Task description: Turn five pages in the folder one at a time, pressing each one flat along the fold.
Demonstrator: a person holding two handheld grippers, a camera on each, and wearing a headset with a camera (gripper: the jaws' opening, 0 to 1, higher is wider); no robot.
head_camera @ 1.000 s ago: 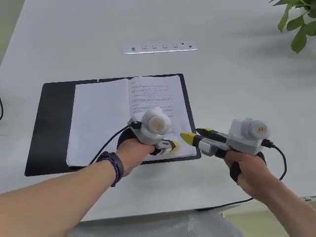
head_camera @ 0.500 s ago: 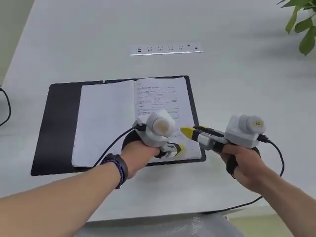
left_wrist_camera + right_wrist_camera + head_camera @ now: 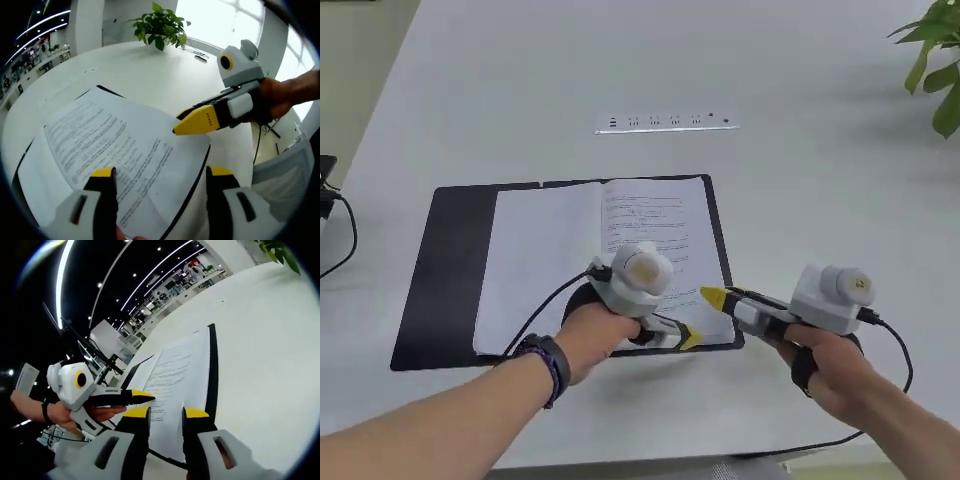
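The folder [image 3: 450,270] lies open on the white worktop [image 3: 800,180]. Its printed page [image 3: 660,230] is straight ahead of both sets of jaws, and a blank page [image 3: 540,260] lies beyond it.

The left gripper [image 3: 161,175] has its jaws wide apart with nothing held. One jaw is over the printed page and the other is past the black cover, so the page's outer edge runs between them. The right gripper [image 3: 166,415] has its jaws a narrow gap apart, pointing along that same outer edge, and I can see nothing clamped in them. In the left gripper view, the right gripper's yellow tip sits just ahead of the left jaws, near the page edge, so the two grippers are close together.

This looks like the start of a turn: lifting the corner of the printed page so it can be carried over and pressed along the fold.

Several things could go wrong from here:
- With both tips crowded at one corner, they may knock each other or pin the sheet that one of them is trying to lift.
- A narrow jaw gap sliding in flat could catch two sheets at once, which would spoil the one-at-a-time count.
- Closing too far in from the edge may crease or crumple the corner.
- The worktop looks smooth, so a sideways push could slide the whole folder instead of lifting the page.
- A sharp pull could strain the sheet at the fold.
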